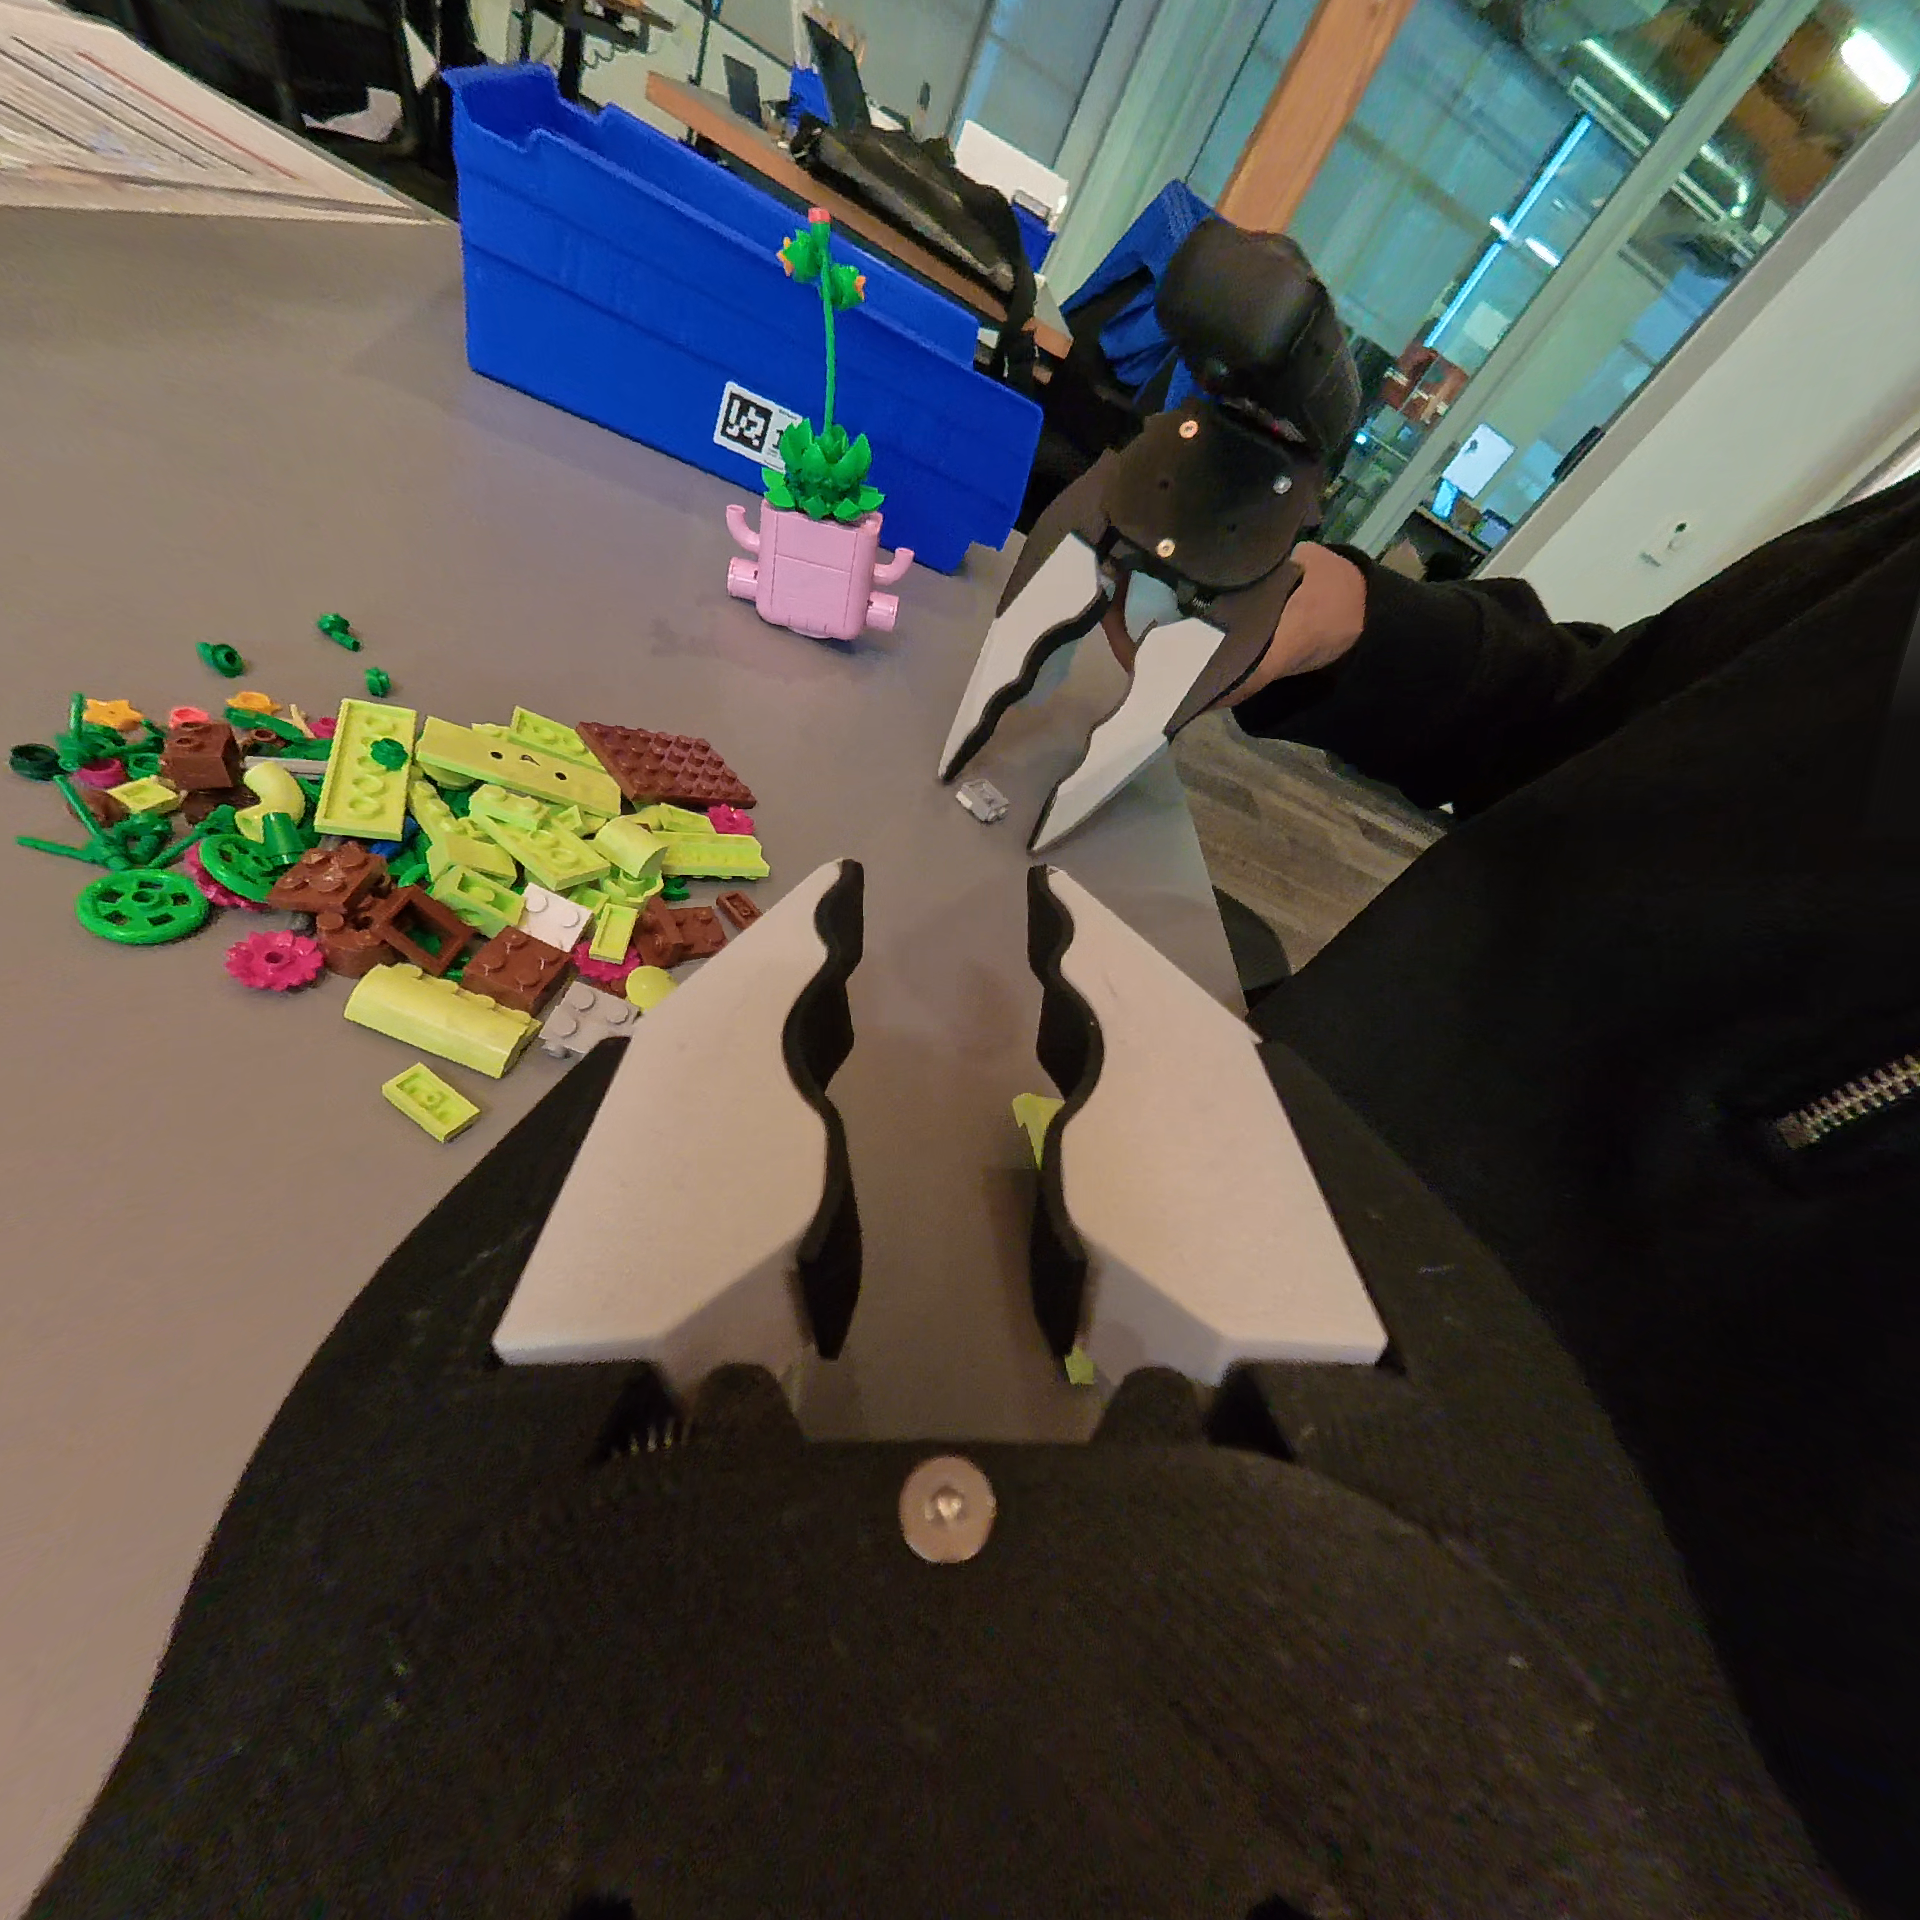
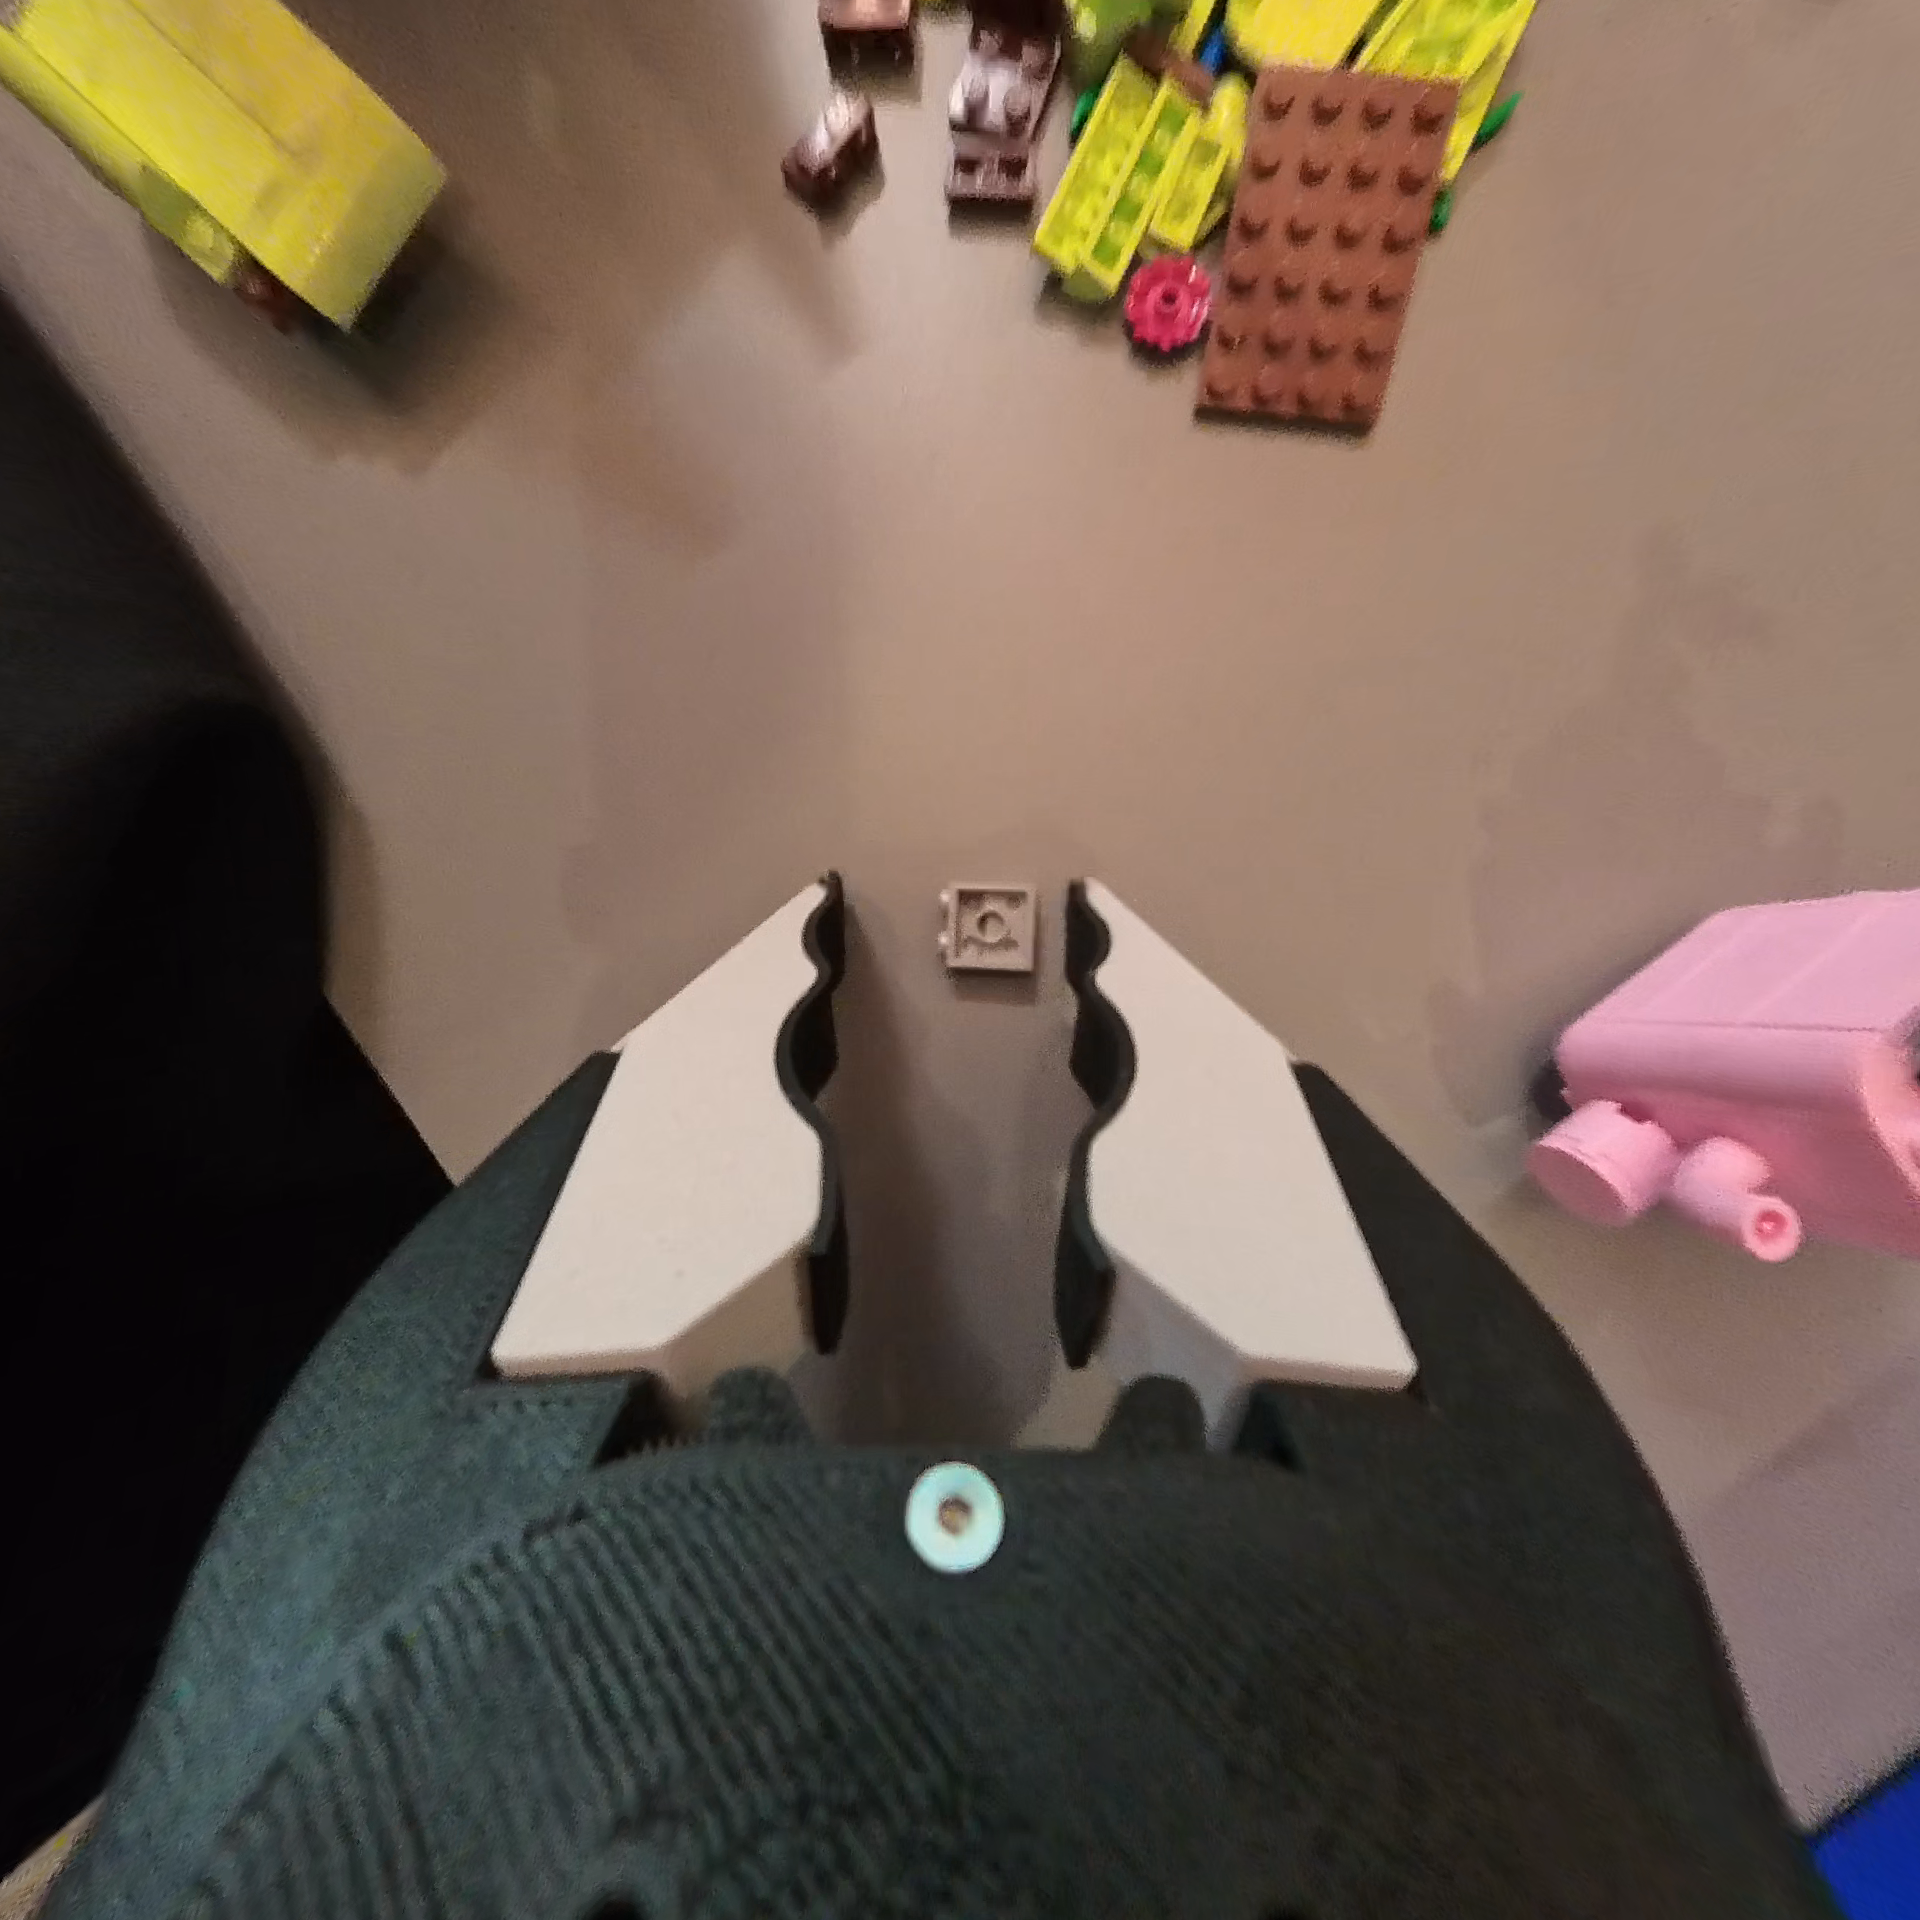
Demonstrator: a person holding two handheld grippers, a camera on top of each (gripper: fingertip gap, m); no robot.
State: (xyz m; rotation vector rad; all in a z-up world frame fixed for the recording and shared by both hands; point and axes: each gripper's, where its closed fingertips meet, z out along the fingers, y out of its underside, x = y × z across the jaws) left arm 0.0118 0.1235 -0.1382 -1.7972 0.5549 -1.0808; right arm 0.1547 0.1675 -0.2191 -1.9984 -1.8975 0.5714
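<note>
My right gripper is open, pointing down at the grey table. A small grey square piece lies on the table between its fingertips, not gripped. In the left wrist view the right gripper stands over this grey piece, held by a hand in a black sleeve. My left gripper is open and holds nothing, low over the table near its front edge. A lime sliver shows partly behind its right finger. A pile of loose bricks lies to its left.
A pink brick pot with a green plant stands ahead and also shows in the right wrist view. A blue bin stands behind it. A brown studded plate and a lime-yellow block lie beyond the right gripper. Spacing between my two grippers at the tips: around 20 cm.
</note>
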